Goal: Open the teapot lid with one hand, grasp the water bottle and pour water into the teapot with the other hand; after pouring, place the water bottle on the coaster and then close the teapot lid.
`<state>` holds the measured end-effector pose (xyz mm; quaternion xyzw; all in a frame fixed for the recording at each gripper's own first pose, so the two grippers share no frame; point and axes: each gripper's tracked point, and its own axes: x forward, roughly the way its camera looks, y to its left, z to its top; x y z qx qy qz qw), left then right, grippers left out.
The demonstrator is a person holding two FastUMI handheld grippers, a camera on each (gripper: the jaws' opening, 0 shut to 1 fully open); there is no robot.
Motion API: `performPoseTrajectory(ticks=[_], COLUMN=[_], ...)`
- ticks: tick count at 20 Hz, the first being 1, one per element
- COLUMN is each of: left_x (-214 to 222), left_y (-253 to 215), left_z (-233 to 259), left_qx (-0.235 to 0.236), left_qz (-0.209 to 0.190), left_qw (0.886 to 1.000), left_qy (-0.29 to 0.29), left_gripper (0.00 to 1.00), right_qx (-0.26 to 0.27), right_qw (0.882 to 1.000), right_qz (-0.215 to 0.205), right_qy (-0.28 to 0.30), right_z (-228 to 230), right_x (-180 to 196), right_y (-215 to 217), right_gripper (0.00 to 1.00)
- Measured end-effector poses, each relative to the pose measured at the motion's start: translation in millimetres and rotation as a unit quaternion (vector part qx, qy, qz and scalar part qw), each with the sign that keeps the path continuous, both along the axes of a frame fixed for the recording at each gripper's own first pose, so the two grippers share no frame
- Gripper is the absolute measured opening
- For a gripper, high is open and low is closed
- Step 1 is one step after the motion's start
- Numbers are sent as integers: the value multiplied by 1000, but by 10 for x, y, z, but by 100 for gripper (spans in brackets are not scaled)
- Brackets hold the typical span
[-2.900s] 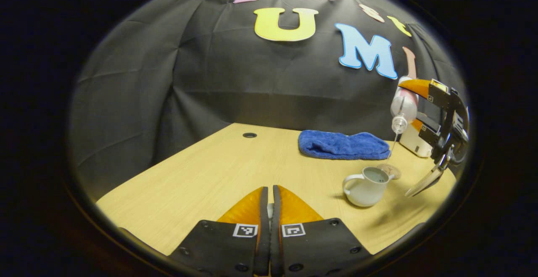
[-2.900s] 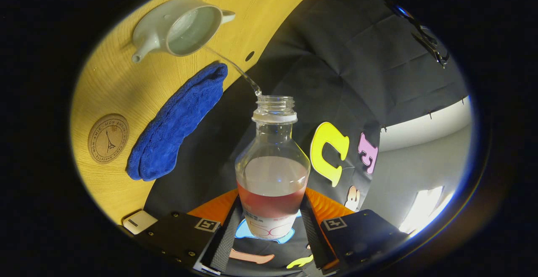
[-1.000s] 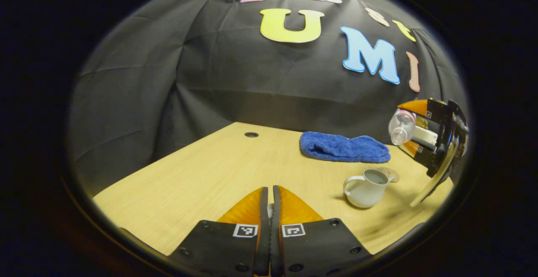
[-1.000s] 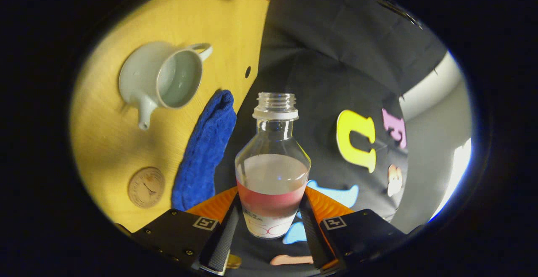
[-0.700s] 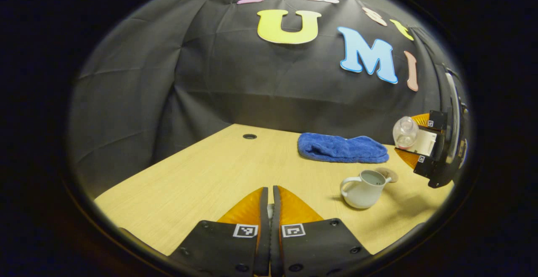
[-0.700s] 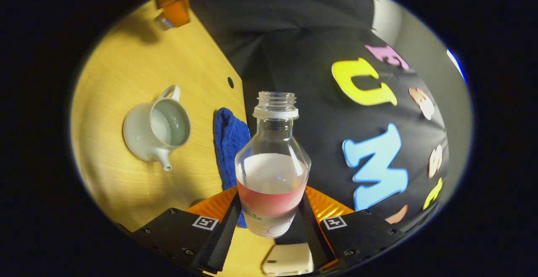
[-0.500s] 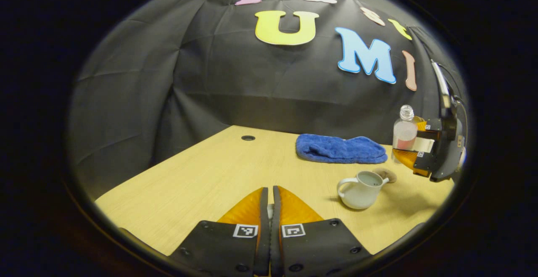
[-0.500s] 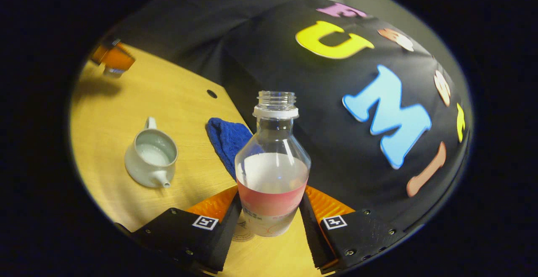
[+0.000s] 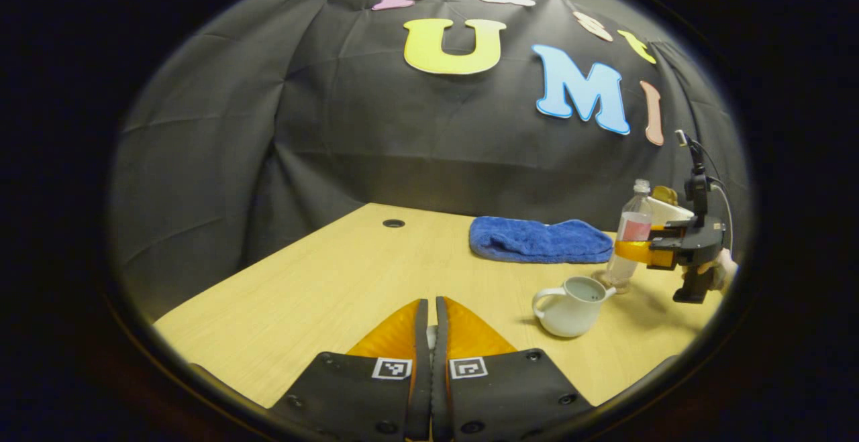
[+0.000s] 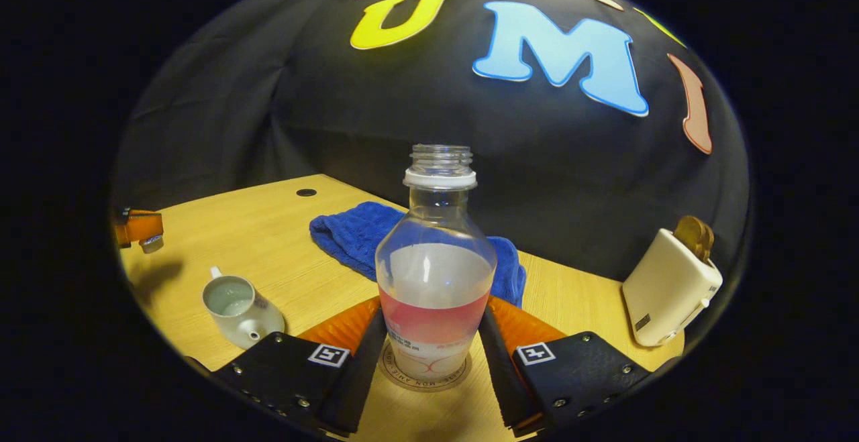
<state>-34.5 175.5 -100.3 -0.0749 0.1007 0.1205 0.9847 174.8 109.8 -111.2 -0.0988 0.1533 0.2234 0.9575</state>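
The clear water bottle (image 10: 435, 281), uncapped and partly full, stands upright on the round coaster (image 10: 402, 378). My right gripper (image 10: 429, 324) is shut on the bottle's lower body, one finger on each side. In the left gripper view the bottle (image 9: 627, 241) and right gripper (image 9: 637, 252) are at the far right, just behind the white teapot (image 9: 570, 304). The teapot (image 10: 238, 311) is open with water inside. My left gripper (image 9: 429, 304) hovers over the table's near left, shut. In the right gripper view it (image 10: 137, 227) holds the small teapot lid (image 10: 152, 243).
A folded blue towel (image 9: 540, 239) lies along the back of the wooden table (image 9: 349, 274). A white box (image 10: 671, 288) leans at the right rear. A cable hole (image 9: 393, 223) is near the back left. A hand (image 9: 721, 271) holds the right gripper.
The bottle swung from its tilted pouring pose back to upright and came down onto the coaster. The stream of water stopped. My left gripper stayed nearly still.
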Motion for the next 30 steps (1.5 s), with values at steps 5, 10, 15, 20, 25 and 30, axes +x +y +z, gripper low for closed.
performPoseTrajectory(ticks=[5, 10, 15, 20, 25, 30], left_x=[0, 14, 130, 336, 628, 902], left_y=[-7, -63, -188, -454, -816, -1199], left_z=[-3, -14, 151, 383, 568, 666], left_qx=[-1, 1, 4, 12, 23, 41], left_qz=[-1, -14, -30, -62, -100, -136], left_qw=[1000, 1000, 999, 997, 993, 988], left_qy=[2, 0, -16, -34, -50, -59], left_gripper=[7, 7, 6, 7, 6, 6], right_qx=[49, 51, 67, 100, 114, 108], right_qw=[999, 998, 997, 995, 993, 992], right_qz=[-6, -14, -19, -23, -24, -37], right_qy=[22, 27, 15, 2, -17, -51], right_z=[-32, -94, 16, 217, 409, 589], right_x=[20, -6, -52, -240, -429, -591], right_y=[-9, -83, -163, -326, -542, -816], right_gripper=[75, 92, 98, 98, 98, 98])
